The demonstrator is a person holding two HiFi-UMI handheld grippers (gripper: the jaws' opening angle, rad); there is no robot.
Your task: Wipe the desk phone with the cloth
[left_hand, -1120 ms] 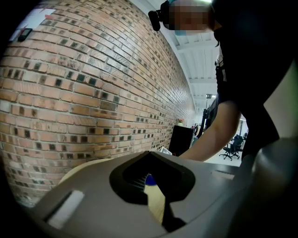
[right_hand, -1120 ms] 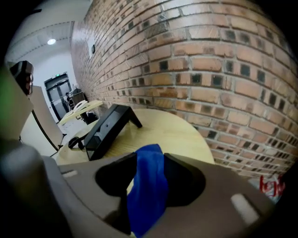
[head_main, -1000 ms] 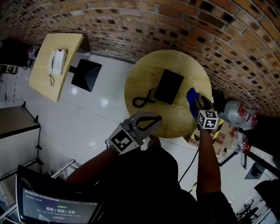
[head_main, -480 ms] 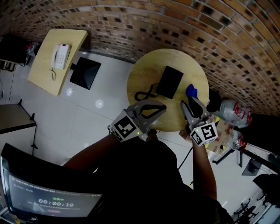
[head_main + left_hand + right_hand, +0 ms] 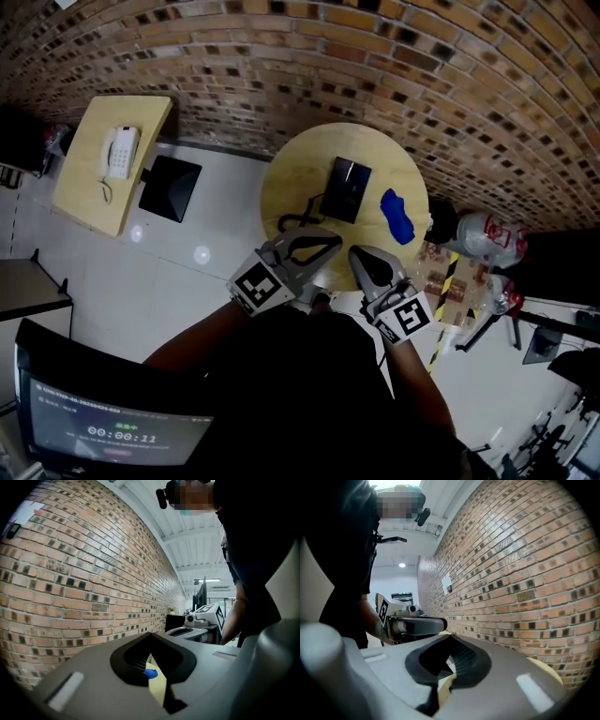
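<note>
A black desk phone lies on the round wooden table, its coiled cord trailing to the left. The blue cloth rests crumpled on the table to the phone's right; a sliver of this blue cloth shows through the left gripper's jaws. My left gripper hovers at the table's near edge, shut and empty. My right gripper is beside it, also shut with nothing held, well short of the cloth. In each gripper view the jaws meet at the tip, on the left gripper and the right gripper.
A brick wall runs behind the table. At the left, a rectangular table carries a white phone, with a black square stool next to it. Plastic bags lie on the floor at the right. A monitor sits at lower left.
My right gripper has drawn back from the blue cloth to the table's near edge and its jaws have shut. The cloth stays on the table. The left gripper has barely moved.
</note>
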